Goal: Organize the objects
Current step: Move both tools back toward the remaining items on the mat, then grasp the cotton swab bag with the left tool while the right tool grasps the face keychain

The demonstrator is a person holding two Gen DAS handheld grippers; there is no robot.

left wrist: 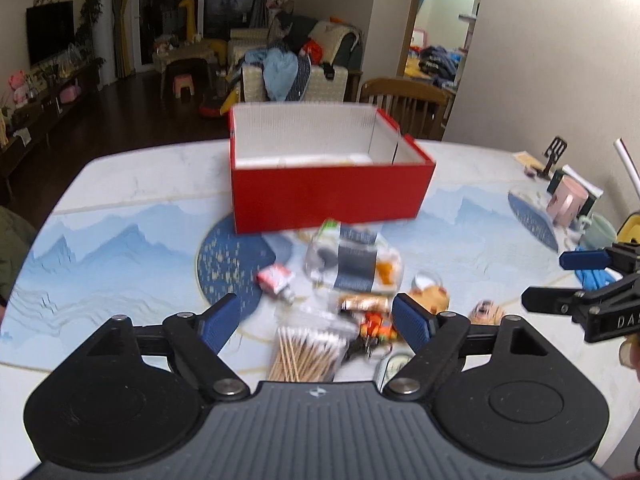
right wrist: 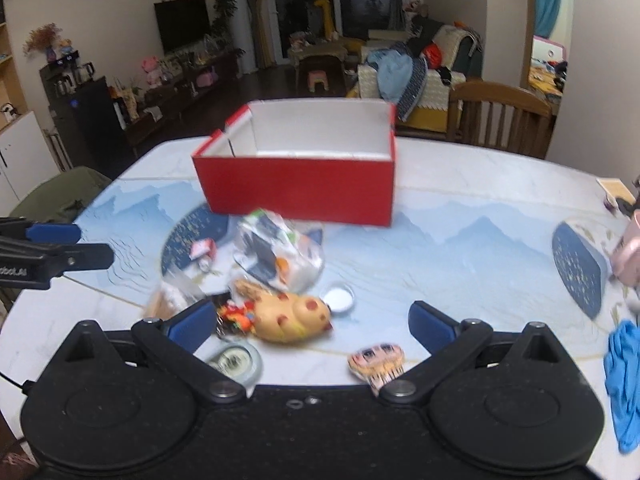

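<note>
Blur smears the clutter (left wrist: 352, 276) before the red box (left wrist: 328, 196); left tongs (left wrist: 316, 322) and right tongs (right wrist: 312, 326) gape empty

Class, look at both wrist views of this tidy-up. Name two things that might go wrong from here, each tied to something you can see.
1. The clutter lies tightly packed: the cotton swabs touch a clear wrapper and small toys, so the open left gripper may catch several things at once.
2. The yellow spotted toy is rounded, so it might slip from the open right gripper before reaching the red box.
</note>
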